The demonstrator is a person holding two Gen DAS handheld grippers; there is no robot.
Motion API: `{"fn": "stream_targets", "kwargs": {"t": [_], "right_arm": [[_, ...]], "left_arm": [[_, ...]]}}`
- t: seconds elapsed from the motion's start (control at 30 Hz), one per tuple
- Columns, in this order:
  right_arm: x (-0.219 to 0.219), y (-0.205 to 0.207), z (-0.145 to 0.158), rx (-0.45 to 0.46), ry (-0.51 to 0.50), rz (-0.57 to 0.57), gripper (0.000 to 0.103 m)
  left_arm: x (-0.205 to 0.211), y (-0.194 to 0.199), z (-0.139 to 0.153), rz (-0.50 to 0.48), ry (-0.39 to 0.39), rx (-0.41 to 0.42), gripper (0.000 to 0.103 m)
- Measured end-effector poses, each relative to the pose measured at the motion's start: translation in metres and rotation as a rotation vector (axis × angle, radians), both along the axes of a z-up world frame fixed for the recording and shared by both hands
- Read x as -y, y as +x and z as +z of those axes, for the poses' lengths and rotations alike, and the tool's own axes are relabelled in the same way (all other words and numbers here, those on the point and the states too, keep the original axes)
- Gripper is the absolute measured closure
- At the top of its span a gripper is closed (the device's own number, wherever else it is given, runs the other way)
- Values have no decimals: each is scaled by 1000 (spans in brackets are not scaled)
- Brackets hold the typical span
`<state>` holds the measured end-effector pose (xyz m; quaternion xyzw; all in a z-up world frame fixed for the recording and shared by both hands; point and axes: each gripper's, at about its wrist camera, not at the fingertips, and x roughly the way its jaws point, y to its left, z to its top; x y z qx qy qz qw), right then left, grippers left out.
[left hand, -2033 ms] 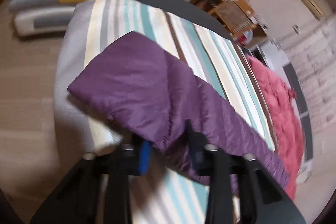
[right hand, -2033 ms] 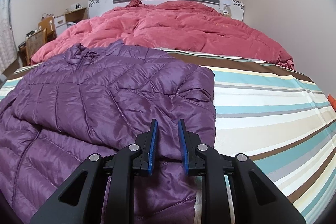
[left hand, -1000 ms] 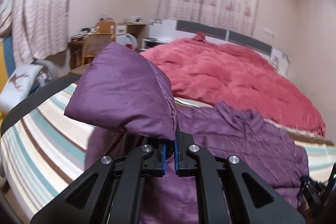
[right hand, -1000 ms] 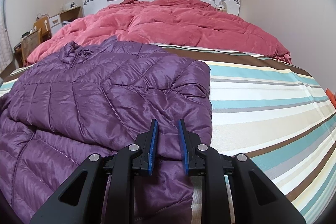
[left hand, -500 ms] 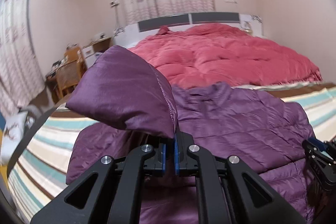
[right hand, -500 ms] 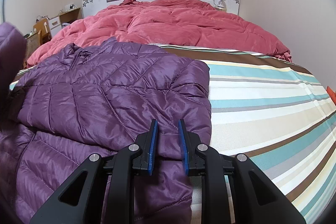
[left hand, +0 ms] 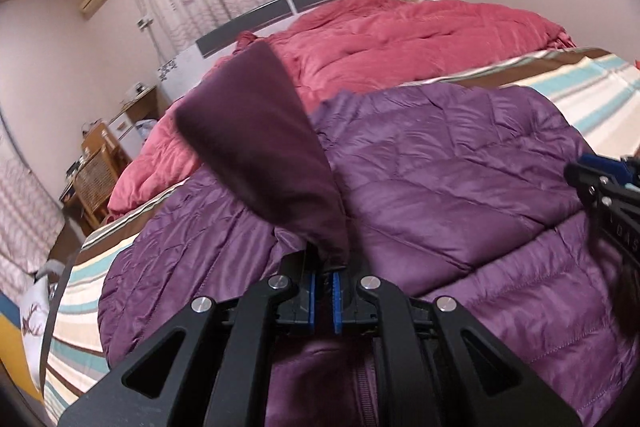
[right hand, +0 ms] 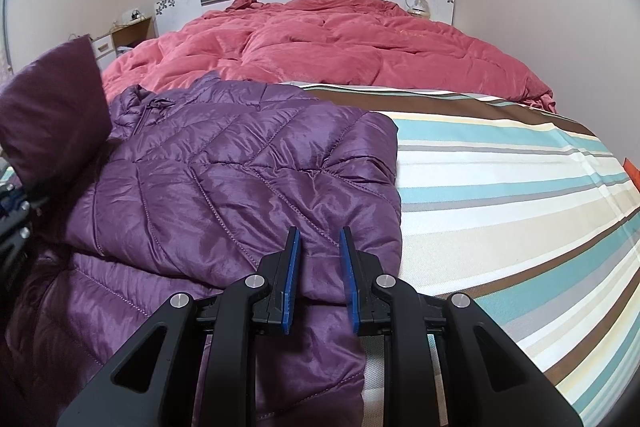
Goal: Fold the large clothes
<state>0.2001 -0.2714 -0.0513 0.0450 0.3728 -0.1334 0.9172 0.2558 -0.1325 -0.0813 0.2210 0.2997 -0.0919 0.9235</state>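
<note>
Above the left gripper [left hand: 323, 297], pinched purple jacket sleeve [left hand: 260, 147], raised.

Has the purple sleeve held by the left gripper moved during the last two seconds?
Yes. The left gripper has carried the sleeve from the bed's left edge in over the purple jacket, toward the red duvet.

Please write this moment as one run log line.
left gripper: shut on sleeve, lifted | right gripper: open over purple down jacket | striped bed sheet
</note>
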Motion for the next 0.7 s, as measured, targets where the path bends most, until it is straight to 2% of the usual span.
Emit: {"fn": "stream_targets", "kwargs": {"t": [0.4, 0.43, 0.6, 0.67, 0.7], "right_arm": [[0, 0, -1, -2, -2, -2, 83], [0, 0, -1, -3, -3, -2, 83], [1, 0, -1, -4, -2, -3, 83], [0, 0, -2, -4, -1, -3, 83], [0, 0, -2, -4, -2, -3, 83]], "left_arm": [[13, -13, -8, -87, 15, -81, 96], [15, -13, -8, -95, 15, -86, 91], [26, -14, -7, -128, 17, -86, 84], [28, -17, -5, -151, 6, -86, 72], [29, -21, -3, -173, -3, -85, 63]]}}
